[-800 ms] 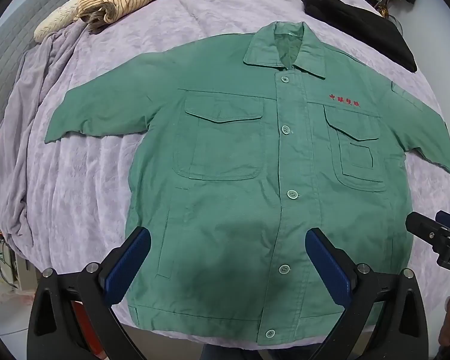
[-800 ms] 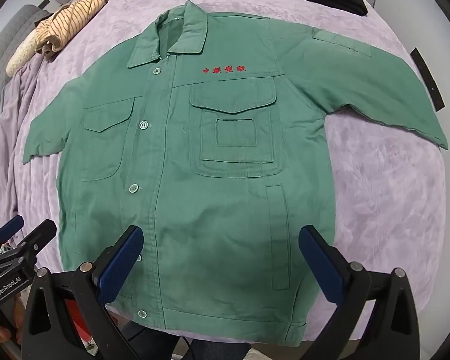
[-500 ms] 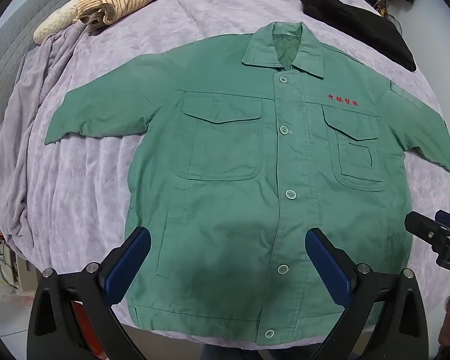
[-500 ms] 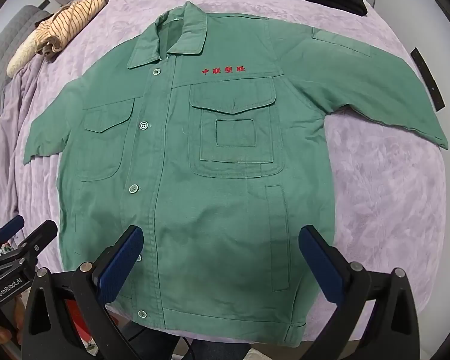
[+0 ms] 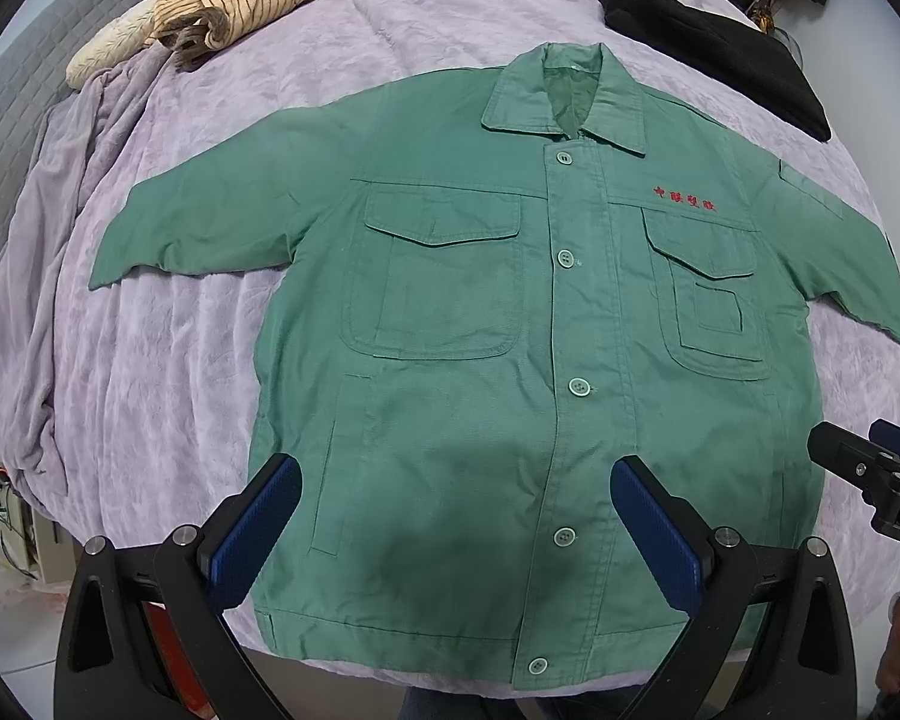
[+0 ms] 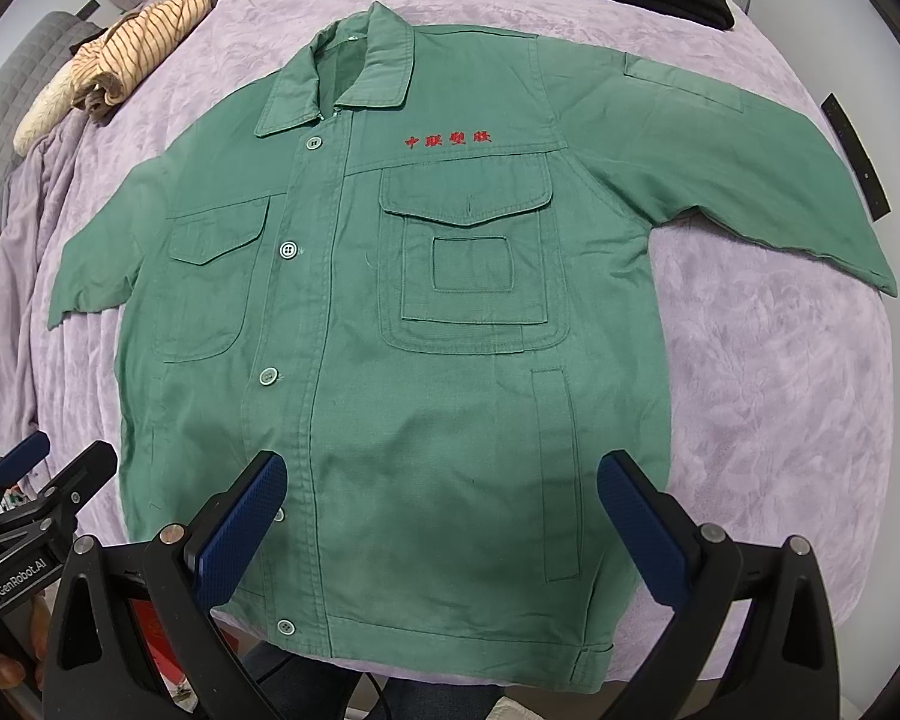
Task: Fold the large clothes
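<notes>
Almost nothing has changed in the last moment: our left tongs [image 5: 450, 504] and right tongs [image 6: 444, 498] still hover wide open and empty above the hem, so folding is not yet begun. The green jacket [image 5: 510, 360] lies flat, buttoned, in the frame centre on the bed [image 5: 180, 360] with its lilac cover; a striped garment [image 5: 240, 0] lies upper left, a black one [image 5: 720, 42] upper right.

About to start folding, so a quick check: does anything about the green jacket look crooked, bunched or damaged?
Nothing stands out. The green jacket lies flat, face up and buttoned on the purple bedspread, sleeves spread, collar neat. Both grippers hover open above its hem.
</notes>
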### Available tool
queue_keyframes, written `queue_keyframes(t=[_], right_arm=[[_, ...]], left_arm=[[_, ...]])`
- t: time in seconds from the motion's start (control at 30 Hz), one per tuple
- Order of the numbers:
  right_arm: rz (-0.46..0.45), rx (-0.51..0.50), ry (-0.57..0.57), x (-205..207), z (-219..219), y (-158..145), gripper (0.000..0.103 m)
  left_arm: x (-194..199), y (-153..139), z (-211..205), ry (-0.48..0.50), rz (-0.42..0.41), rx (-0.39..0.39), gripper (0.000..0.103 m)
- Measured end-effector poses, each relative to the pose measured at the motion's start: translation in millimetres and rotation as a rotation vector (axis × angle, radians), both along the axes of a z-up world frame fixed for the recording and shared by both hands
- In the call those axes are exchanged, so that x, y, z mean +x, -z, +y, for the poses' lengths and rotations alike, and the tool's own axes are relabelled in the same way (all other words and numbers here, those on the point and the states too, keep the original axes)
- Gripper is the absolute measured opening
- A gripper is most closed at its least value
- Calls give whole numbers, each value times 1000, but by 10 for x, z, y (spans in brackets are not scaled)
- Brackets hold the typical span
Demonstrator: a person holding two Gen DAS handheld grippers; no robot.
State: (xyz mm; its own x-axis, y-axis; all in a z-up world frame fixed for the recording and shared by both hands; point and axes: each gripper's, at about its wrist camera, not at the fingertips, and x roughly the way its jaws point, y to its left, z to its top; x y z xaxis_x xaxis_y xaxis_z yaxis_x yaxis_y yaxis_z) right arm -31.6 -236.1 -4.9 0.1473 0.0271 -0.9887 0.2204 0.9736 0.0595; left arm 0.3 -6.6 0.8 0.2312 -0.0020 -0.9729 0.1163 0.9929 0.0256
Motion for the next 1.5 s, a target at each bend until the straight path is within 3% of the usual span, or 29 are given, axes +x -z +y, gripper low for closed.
queue_keyframes(t=[1.5], right_arm=[[-8, 2, 0, -21, 21, -29, 103]], left_arm=[[4, -19, -3, 5, 3, 4, 103]])
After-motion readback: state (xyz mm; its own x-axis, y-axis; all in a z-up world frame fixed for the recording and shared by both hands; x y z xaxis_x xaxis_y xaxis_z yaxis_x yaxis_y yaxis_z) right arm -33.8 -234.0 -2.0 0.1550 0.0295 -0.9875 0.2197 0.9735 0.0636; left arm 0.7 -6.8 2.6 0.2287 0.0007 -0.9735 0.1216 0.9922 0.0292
